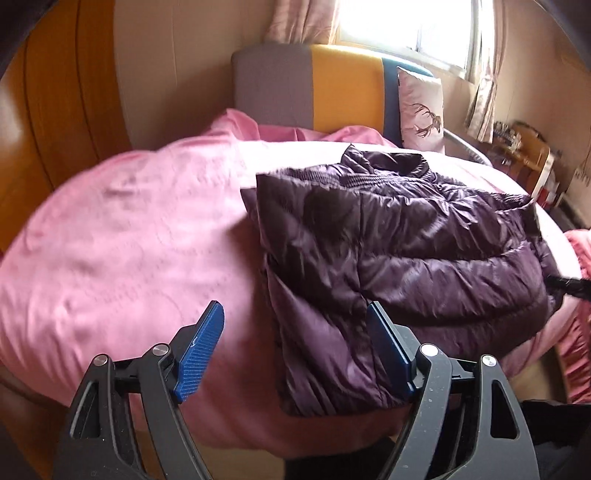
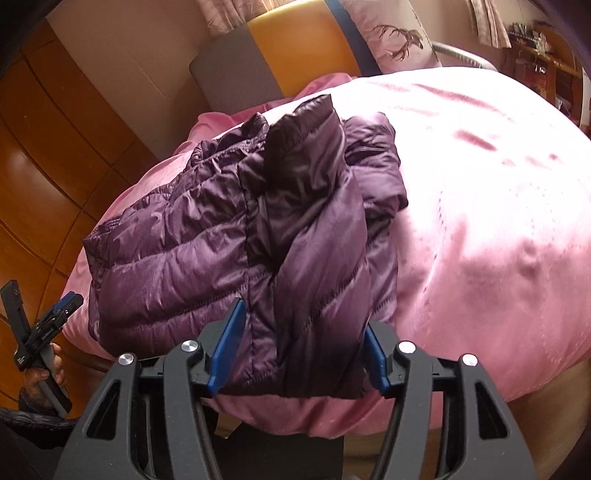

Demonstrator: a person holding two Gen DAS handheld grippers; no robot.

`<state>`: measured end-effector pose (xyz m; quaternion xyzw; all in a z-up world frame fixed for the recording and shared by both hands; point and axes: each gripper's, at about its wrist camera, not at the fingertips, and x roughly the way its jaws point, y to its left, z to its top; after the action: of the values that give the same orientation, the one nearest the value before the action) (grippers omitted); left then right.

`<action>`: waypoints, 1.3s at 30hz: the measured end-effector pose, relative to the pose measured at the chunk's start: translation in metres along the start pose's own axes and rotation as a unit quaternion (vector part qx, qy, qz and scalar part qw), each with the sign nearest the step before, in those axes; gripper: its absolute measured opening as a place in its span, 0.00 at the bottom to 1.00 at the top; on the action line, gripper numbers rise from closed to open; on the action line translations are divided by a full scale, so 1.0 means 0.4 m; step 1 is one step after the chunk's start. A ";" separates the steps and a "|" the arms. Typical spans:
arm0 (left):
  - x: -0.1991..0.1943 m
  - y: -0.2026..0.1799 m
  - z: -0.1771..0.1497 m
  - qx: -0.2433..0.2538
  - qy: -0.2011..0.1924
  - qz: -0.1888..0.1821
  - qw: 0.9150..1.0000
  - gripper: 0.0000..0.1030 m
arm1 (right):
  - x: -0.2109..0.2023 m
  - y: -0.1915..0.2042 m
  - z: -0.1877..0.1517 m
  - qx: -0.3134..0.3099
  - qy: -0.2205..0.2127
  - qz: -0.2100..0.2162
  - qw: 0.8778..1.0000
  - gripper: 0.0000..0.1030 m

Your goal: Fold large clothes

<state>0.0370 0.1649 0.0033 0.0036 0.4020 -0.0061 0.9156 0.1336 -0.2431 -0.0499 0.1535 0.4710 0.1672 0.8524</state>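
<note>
jacket (image 2: 236, 236): puffy, light, slick shell; probably best pinched at the near hem
left claw (image 1: 295, 354): wide open, nothing held
right claw (image 2: 303, 350): open, hem straddled, not clamped
bed (image 2: 480, 221): soft pink cover

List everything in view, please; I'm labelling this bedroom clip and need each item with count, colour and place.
jacket: one, dark purple, folded on the bed's near edge
bed cover: one, pink, under the jacket
headboard: one, grey, orange and blue, at the bed's far end
pillow: one, pale pink with deer print, against the headboard
curtains: pink, beside the window
left tongs: black with blue pads, open, by the jacket's near corner
right tongs: black with blue pads, open, around the jacket's near edge
</note>
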 end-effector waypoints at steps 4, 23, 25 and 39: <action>0.006 -0.010 0.008 0.015 -0.011 0.018 1.000 0.76 | 0.002 0.019 0.005 -0.011 -0.013 -0.018 1.000 0.60; 0.072 -0.006 0.064 0.014 -0.011 0.012 1.000 0.76 | 0.019 0.040 0.118 -0.069 -0.045 -0.053 0.995 0.63; 0.082 0.003 0.072 0.007 -0.011 0.001 1.000 0.76 | 0.030 0.046 0.134 -0.077 -0.044 -0.056 0.994 0.63; 0.166 0.070 0.115 -0.057 0.009 -0.131 0.990 0.48 | 0.102 0.031 0.191 -0.108 -0.025 -0.069 0.991 0.43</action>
<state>0.1165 0.1916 -0.0144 -0.1013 0.4071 -0.1028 0.9019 0.2177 -0.2224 -0.0364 0.0322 0.4381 0.1540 0.8851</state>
